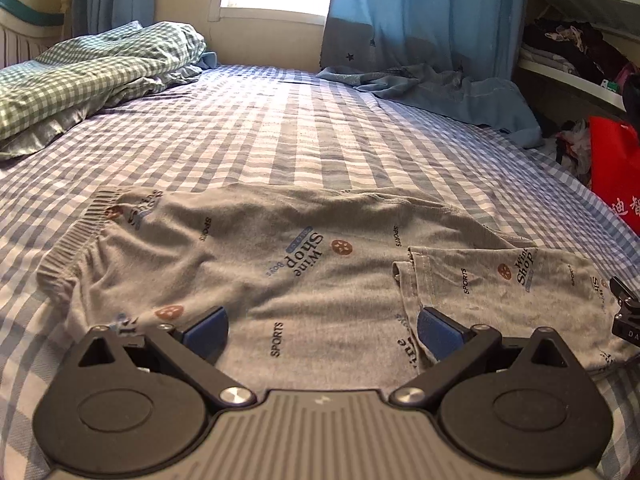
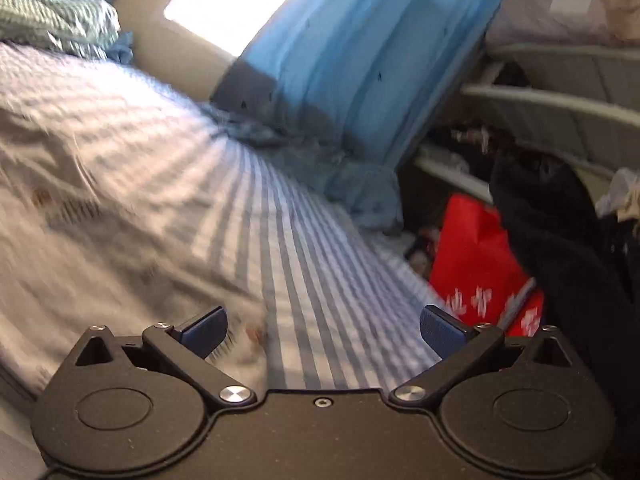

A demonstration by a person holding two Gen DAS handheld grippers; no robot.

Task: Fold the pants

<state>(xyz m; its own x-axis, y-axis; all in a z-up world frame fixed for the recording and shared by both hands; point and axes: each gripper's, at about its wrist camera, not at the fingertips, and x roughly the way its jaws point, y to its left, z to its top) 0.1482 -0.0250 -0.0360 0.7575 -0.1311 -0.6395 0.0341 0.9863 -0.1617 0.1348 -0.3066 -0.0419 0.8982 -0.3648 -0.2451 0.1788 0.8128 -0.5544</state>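
Two risks stand out in the left wrist view. First, the left gripper (image 1: 322,330) hangs low over the near edge of the pants (image 1: 256,256) with its blue pads spread wide and nothing between them; if it closes where it is, it would probably pinch only the top layer of the soft knit, and the layers below would slide apart as it lifts. Second, the leg ends (image 1: 500,280) on the right side are already turned back over the rest of the garment, and a careless tug could drag that flap open again. The pants are grey, printed with "SPORTS" and "Wine Shop" lettering and small brown round marks. They lie across the checked bedsheet (image 1: 280,132), ribbed waistband (image 1: 72,240) to the left, the cloth fairly flat with a few soft wrinkles. A black bit of the other tool shows at the far right edge, close to the flap.

From the right wrist view, the picture is smeared with motion blur, so fine detail is lost. The right gripper (image 2: 322,330) is also wide open and empty, over the striped-looking sheet (image 2: 312,280) near the bed's edge. The pants (image 2: 80,240) appear as a pale grey mass to its left. A red bag (image 2: 476,264) sits just off the bed; a fast sweep here could overshoot the cloth or snag the sheet instead.
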